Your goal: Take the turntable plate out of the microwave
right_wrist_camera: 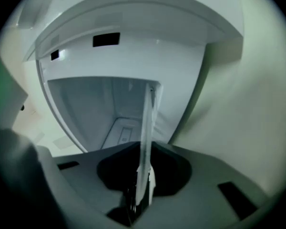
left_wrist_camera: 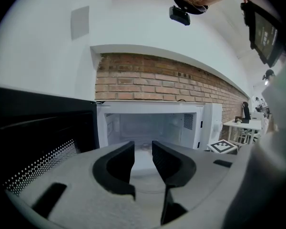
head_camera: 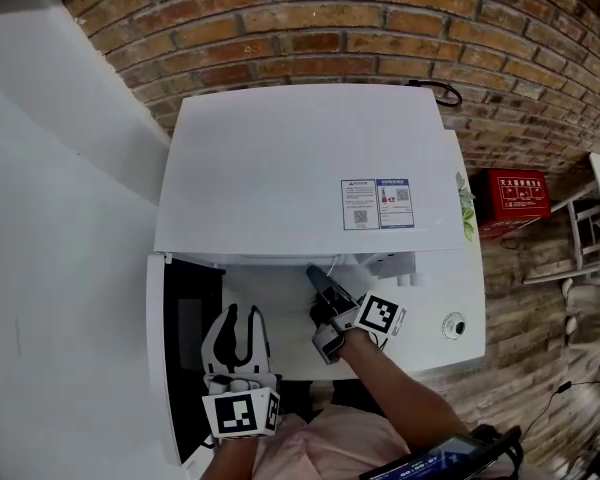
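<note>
Turntable plate [right_wrist_camera: 145,128] inside microwave [head_camera: 300,168], which backs onto brick wall [head_camera: 330,28].

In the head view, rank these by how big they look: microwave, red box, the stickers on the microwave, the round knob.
Largest: microwave.
Then red box and stickers, about alike, unranked.
Smallest: round knob.

Left grey two-jaw gripper [head_camera: 242,316]: held low and pointed forward, its jaws parted with nothing between them. Right grey two-jaw gripper [head_camera: 317,276]: extended forward on a bare forearm [head_camera: 395,383], its jaws closed on the edge of a thin clear glass turntable plate [right_wrist_camera: 145,123].
</note>
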`<state>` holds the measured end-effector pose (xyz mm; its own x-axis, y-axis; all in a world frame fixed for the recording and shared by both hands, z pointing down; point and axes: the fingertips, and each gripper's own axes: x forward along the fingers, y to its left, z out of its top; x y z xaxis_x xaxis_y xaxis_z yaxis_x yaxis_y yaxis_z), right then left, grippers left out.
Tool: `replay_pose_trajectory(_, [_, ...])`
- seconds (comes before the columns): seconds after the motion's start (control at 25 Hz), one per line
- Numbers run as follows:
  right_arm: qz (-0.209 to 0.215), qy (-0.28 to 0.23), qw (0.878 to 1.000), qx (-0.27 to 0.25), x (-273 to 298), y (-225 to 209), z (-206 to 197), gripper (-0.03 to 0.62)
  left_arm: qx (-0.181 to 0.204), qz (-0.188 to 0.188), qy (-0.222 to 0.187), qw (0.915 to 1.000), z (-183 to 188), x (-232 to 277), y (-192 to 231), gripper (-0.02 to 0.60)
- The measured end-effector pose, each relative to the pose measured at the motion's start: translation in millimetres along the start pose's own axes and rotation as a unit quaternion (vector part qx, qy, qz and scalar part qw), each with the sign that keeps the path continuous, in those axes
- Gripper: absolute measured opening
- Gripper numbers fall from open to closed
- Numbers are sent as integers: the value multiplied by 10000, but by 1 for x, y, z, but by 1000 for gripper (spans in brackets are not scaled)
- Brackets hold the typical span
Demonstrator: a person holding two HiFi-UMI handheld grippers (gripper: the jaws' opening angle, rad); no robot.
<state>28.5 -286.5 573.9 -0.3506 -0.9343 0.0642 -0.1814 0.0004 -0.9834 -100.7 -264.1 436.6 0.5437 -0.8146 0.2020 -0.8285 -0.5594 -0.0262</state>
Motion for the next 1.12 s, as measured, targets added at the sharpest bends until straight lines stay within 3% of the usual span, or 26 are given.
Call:
replay_pose_trajectory(0.04, [39, 17, 10000, -31, -2, 2, -3, 43, -4, 10, 7, 10000, -1, -1, 1, 120])
replay_pose_trajectory(0.2, [59, 80, 9999, 134, -13, 4, -22, 41, -32, 20, 12, 10000, -1, -3, 2, 115])
replay_pose_trajectory(0.32, [244, 112, 9996, -70, -15, 8, -27, 43, -20, 4, -14, 10000, 1, -2, 2, 115])
replay_pose_trajectory(0.52, [763, 24, 9971, -71, -4, 16, -19, 157, -31, 19, 28, 10000, -4, -2, 3, 115])
replay_pose_trajectory(0.72, [947, 183, 9953, 123, 15, 13, -16, 189, -32, 87, 102, 9999, -9, -9, 6, 115])
replay_pose_trajectory(0.92, [824, 155, 9964, 143, 19, 9, -16, 149, -49, 169, 160, 9997, -12, -14, 16, 115])
replay_pose_trajectory(0.96, [742, 174, 9971, 56, 20, 7, -17, 69, -60, 182, 175, 9997, -13, -15, 17, 115])
replay_pose_trajectory(1.0, [668, 198, 9976, -13, 20, 5, -17, 38, -73, 188, 187, 9996, -14, -16, 18, 115])
replay_pose_trajectory(1.12, [585, 306, 9978, 9, 17, 3, -19, 37, -166, 201, 219, 9994, -19, -20, 18, 115])
